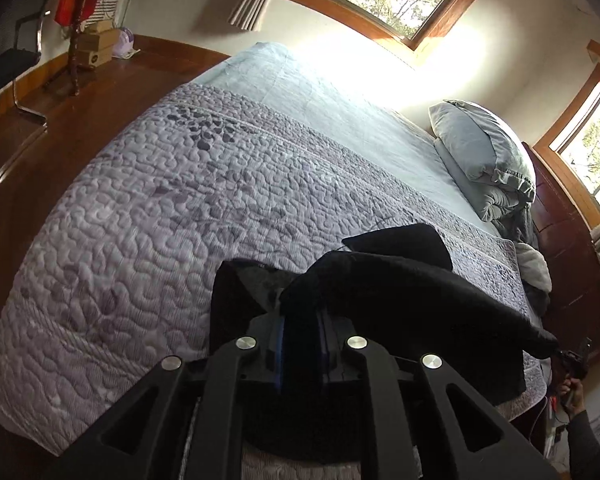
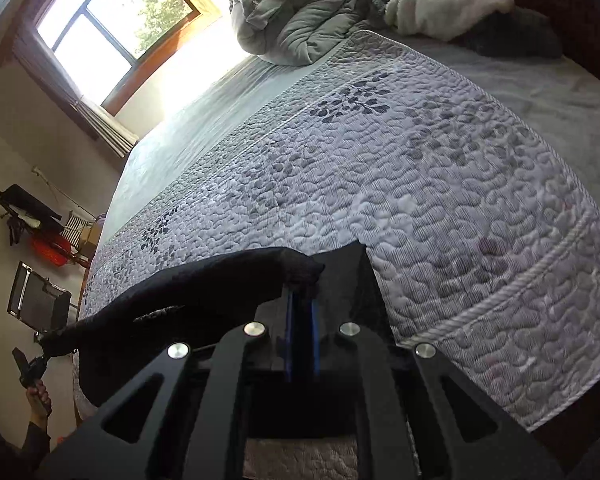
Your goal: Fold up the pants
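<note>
While the black pants point(image 1: 400, 280) hang stretched above the near edge of the quilted bed point(image 1: 180, 184), left gripper point(image 1: 304, 316) and right gripper point(image 2: 300, 292) each pinch an end; keep them level and taut, and lower both together.

Black pants point(image 1: 420, 292) (lavender leaf-print quilt point(image 1: 160, 208))

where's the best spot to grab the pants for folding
By the top edge, one corner per gripper, from above. The pants already hang that way: left gripper and right gripper are each shut on an end, the cloth stretched between them over the quilt.
</note>
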The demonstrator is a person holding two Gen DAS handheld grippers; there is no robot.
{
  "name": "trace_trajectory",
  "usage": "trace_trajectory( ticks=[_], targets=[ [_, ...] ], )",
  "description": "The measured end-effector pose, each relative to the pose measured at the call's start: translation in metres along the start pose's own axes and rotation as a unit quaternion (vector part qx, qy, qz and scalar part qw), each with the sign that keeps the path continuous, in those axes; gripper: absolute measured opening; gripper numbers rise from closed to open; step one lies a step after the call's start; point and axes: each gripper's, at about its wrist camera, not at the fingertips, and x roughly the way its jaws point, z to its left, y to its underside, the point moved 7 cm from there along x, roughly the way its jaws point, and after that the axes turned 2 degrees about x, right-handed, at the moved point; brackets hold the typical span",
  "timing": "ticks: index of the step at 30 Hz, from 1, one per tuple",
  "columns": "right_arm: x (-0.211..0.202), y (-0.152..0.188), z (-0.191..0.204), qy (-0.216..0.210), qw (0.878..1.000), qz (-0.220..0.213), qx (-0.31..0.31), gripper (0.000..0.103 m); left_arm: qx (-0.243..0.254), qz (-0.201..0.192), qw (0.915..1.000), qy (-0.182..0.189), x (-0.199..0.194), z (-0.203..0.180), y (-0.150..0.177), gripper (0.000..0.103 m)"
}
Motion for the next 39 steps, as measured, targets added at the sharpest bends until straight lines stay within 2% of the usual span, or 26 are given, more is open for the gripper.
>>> trace_trajectory(
  ticks=[5, 6, 8, 9, 10, 11, 12, 13, 15, 17, 18, 21, 23, 26, 31, 32, 33, 34, 35, 37, 38, 39],
  targets=[
    [0.021, 0.056, -0.023, 0.037, 0.999, 0.033, 0.019, 0.009, -0.022, 0.037, 0.9986, -0.030, 0.015, 0.031, 0.053, 0.012],
    [0.025, 0.065, -0.028, 0.047, 0.998, 0.039, 0.022, 0.012, -0.027, 0.043, 0.9980, -0.037, 0.018, 0.038, 0.061, 0.009],
    [0.026, 0.078, -0.036, 0.063, 0.997, 0.044, 0.029, 0.015, -0.047, 0.052, 0.9964, -0.047, 0.019, 0.052, 0.073, 0.010],
    [0.025, 0.083, -0.039, 0.070, 0.996, 0.048, 0.034, 0.026, -0.058, 0.053, 0.9954, -0.054, 0.017, 0.058, 0.078, 0.012],
    [0.023, 0.087, -0.042, 0.072, 0.995, 0.049, 0.043, 0.035, -0.071, 0.054, 0.9943, -0.059, 0.014, 0.065, 0.081, 0.017],
    [0.018, 0.091, -0.044, 0.071, 0.995, 0.043, 0.054, 0.051, -0.086, 0.054, 0.9929, -0.062, 0.011, 0.070, 0.085, 0.029],
    [0.012, 0.095, -0.045, 0.058, 0.995, 0.039, 0.070, 0.052, -0.098, 0.049, 0.9917, -0.069, 0.005, 0.074, 0.088, 0.040],
    [0.009, 0.100, -0.045, 0.035, 0.994, 0.041, 0.093, 0.053, -0.107, 0.038, 0.9908, -0.073, -0.002, 0.076, 0.090, 0.045],
    [0.002, 0.108, -0.044, -0.014, 0.989, 0.029, 0.147, 0.058, -0.138, 0.015, 0.9879, -0.068, -0.015, 0.078, 0.094, 0.067],
    [0.002, 0.115, -0.038, -0.063, 0.980, 0.022, 0.186, 0.060, -0.174, -0.004, 0.9837, -0.046, -0.024, 0.074, 0.099, 0.077],
    [0.005, 0.116, -0.035, -0.074, 0.977, 0.021, 0.198, 0.060, -0.183, -0.011, 0.9824, -0.033, -0.028, 0.069, 0.100, 0.081],
    [0.022, 0.117, -0.031, -0.075, 0.973, 0.021, 0.216, 0.061, -0.196, -0.008, 0.9807, -0.003, -0.023, 0.052, 0.104, 0.092],
    [0.034, 0.116, -0.036, -0.056, 0.971, 0.022, 0.231, 0.061, -0.200, 0.011, 0.9797, 0.007, -0.010, 0.043, 0.108, 0.093],
    [0.049, 0.115, -0.045, -0.044, 0.966, 0.019, 0.256, 0.061, -0.205, 0.032, 0.9782, 0.002, 0.007, 0.038, 0.110, 0.093],
    [0.058, 0.112, -0.056, -0.065, 0.955, 0.008, 0.291, 0.061, -0.205, 0.044, 0.9777, -0.013, 0.025, 0.033, 0.103, 0.092],
    [0.058, 0.111, -0.057, -0.067, 0.953, 0.006, 0.294, 0.061, -0.199, 0.044, 0.9789, -0.016, 0.027, 0.030, 0.101, 0.088],
    [0.058, 0.110, -0.057, -0.068, 0.953, 0.005, 0.295, 0.061, -0.195, 0.046, 0.9796, -0.017, 0.030, 0.029, 0.098, 0.067],
    [0.058, 0.109, -0.056, -0.068, 0.953, 0.004, 0.295, 0.061, -0.191, 0.060, 0.9796, -0.017, 0.035, 0.027, 0.098, 0.053],
    [0.057, 0.108, -0.056, -0.069, 0.953, 0.002, 0.295, 0.061, -0.184, 0.075, 0.9797, -0.023, 0.041, 0.025, 0.097, 0.031],
    [0.055, 0.108, -0.056, -0.071, 0.953, -0.002, 0.294, 0.047, -0.176, 0.088, 0.9791, -0.053, 0.046, 0.026, 0.097, 0.025],
    [0.055, 0.109, -0.057, -0.073, 0.952, -0.001, 0.297, 0.031, -0.179, 0.089, 0.9782, -0.056, 0.046, 0.026, 0.096, 0.022],
    [0.052, 0.111, -0.059, -0.074, 0.952, -0.001, 0.297, 0.019, -0.183, 0.087, 0.9776, -0.057, 0.044, 0.027, 0.094, 0.018]
  ],
)
